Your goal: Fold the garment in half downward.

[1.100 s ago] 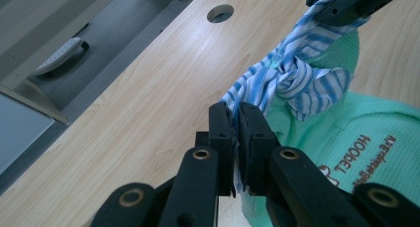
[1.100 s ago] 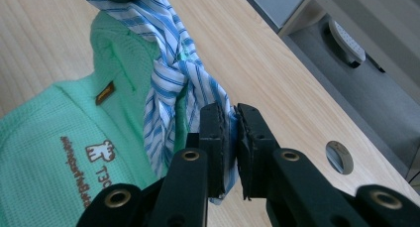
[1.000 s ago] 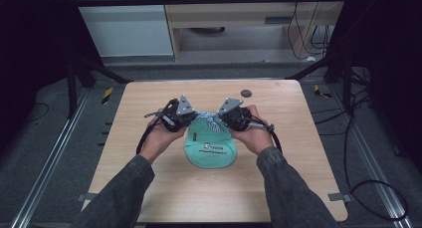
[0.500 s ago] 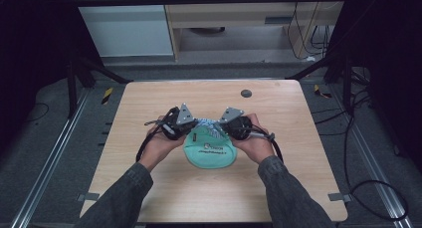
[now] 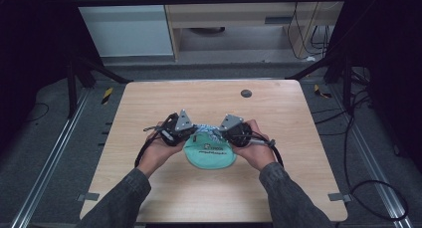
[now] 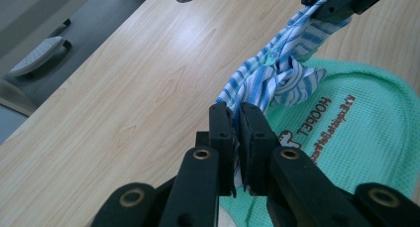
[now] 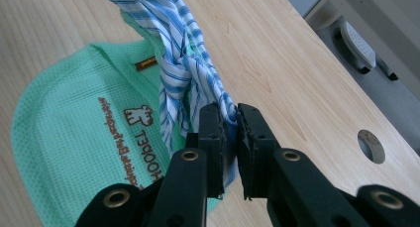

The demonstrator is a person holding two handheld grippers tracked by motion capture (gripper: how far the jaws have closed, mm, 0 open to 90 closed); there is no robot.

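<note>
Both hands have drawn toward the person since a second ago, carrying the bib (image 5: 209, 153) nearer the tabletop's (image 5: 149, 103) front edge. Left claw (image 6: 236, 123) and right claw (image 7: 231, 122) each pinch its striped tie (image 6: 277, 73); the green body lies flat, likely being laid out.

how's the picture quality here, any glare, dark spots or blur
High view: the wooden table is evenly lit, the surroundings fall into near black, and the print on the green cloth is too small to read. Left gripper view: a soft sheen on the wood, the striped fabric sharp, the near tongs slightly soft. Right gripper view: the cloth's print is crisp.
</note>
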